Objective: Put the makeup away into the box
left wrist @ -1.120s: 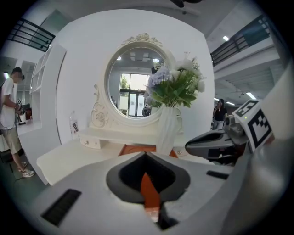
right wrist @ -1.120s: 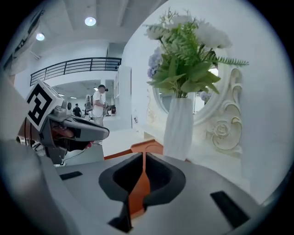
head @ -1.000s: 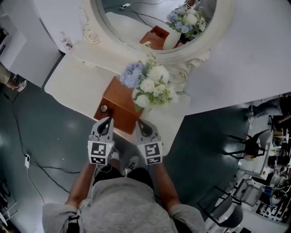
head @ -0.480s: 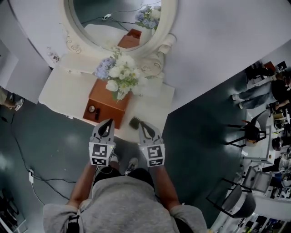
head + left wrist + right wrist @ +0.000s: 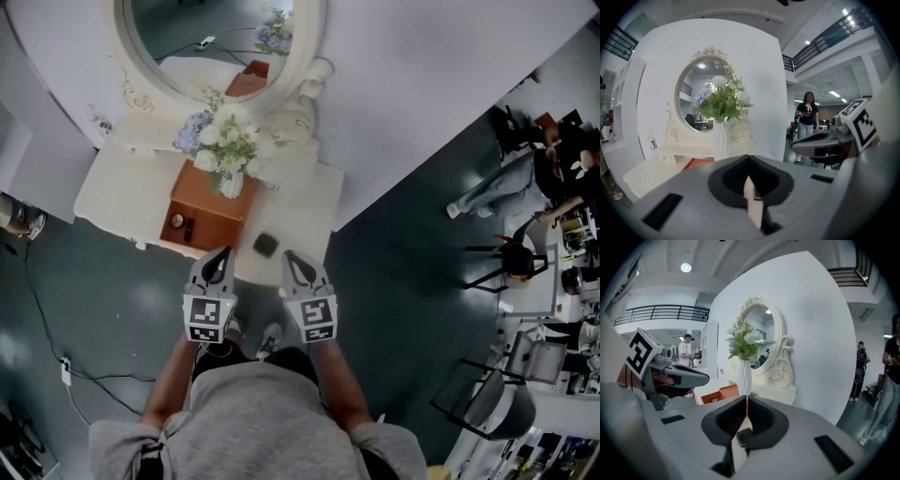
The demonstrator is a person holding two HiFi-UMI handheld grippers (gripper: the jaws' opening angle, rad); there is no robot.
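Left gripper [image 5: 225, 251]: jaws together | right gripper [image 5: 289, 255]: same | cubes [image 5: 208, 319]: black-white square markers

A white table [image 5: 112, 187] stands against the white wall [image 5: 422, 84]. At its back is an oval mirror [image 5: 220, 42] in a carved white frame. A white vase [image 5: 232, 185] of blue and white flowers [image 5: 223, 141] stands in front of the mirror. A black cable [image 5: 66, 368] trails over the dark floor [image 5: 403, 309]. Off to the right, a person [image 5: 483, 192] in light trousers is near a black chair [image 5: 508, 258].
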